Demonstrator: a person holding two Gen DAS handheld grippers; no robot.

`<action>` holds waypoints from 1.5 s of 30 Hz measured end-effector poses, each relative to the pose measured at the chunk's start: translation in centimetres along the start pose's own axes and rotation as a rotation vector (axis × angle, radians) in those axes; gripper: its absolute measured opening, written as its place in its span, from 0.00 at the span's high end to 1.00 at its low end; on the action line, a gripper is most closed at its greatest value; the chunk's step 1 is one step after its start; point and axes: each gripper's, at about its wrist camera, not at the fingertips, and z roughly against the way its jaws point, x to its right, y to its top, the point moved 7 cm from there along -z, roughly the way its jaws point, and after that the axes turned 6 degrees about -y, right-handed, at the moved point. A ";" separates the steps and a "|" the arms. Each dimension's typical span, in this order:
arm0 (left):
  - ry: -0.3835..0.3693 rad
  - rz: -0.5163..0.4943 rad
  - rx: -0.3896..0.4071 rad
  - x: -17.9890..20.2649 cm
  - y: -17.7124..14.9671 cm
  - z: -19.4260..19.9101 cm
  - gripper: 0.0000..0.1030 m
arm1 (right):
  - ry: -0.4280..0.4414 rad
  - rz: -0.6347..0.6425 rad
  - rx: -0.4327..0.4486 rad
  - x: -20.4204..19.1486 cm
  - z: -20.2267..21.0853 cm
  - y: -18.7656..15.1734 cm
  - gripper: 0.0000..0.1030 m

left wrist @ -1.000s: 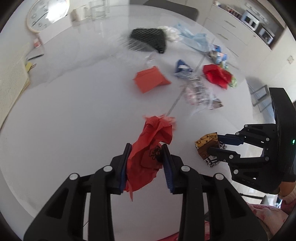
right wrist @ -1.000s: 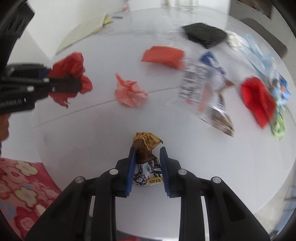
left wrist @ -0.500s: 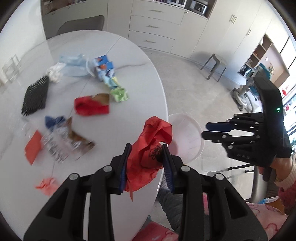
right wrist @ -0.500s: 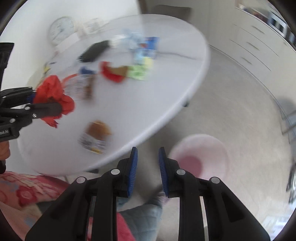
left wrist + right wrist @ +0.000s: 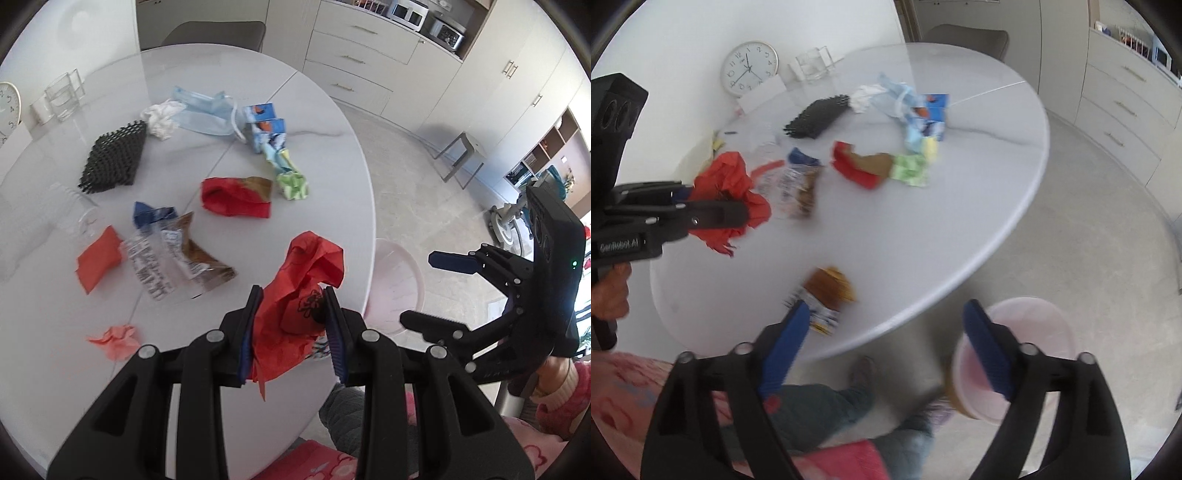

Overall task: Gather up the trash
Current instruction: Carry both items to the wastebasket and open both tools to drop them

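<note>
The left tool (image 5: 293,328) is clamping a crumpled red paper (image 5: 299,299), its blue pads pressing into the wad from both sides above the near edge of the round white surface (image 5: 343,122). From the right wrist view the same red paper (image 5: 727,195) is bulging out past the dark fingers of the left tool (image 5: 713,212), which a hand (image 5: 609,295) is gripping from below.

The right tool (image 5: 882,350) is standing wide open with nothing between its pads; its jaws have just been opening. A brown and white wrapper (image 5: 827,299) is showing blurred just above the right tool's left pad, over the near rim of the surface; whether it is resting there or in the air I cannot tell. From the left wrist view the right tool (image 5: 439,295) is spreading its fingers beside a pale pink bin (image 5: 399,284) that is standing on the floor close to the edge of the surface. The pink bin (image 5: 1034,332) is lying partly behind the right pad.

More trash is lying across the surface: a black mesh pad (image 5: 114,158), a red and brown wrapper (image 5: 236,195), a clear plastic wrapper (image 5: 173,258), an orange paper (image 5: 98,264), a small pink scrap (image 5: 116,339), a green scrap (image 5: 293,186) and blue cartons (image 5: 266,125).
</note>
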 end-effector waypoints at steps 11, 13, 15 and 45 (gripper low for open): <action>-0.034 -0.063 -0.029 -4.9 -1.6 1.2 0.68 | -0.162 -0.202 -0.078 -5.8 -5.6 0.1 0.13; -0.046 -0.074 -0.039 -5.5 -1.9 1.1 0.68 | -0.193 -0.234 -0.100 -5.8 -6.4 -0.1 0.24; -0.058 -0.081 -0.045 -5.9 -2.1 1.0 0.69 | -0.223 -0.262 -0.126 -5.5 -7.2 -0.4 0.32; -0.076 -0.192 -0.061 -2.7 -2.0 0.6 0.68 | -0.448 -0.527 -0.203 15.0 -4.8 -7.6 0.58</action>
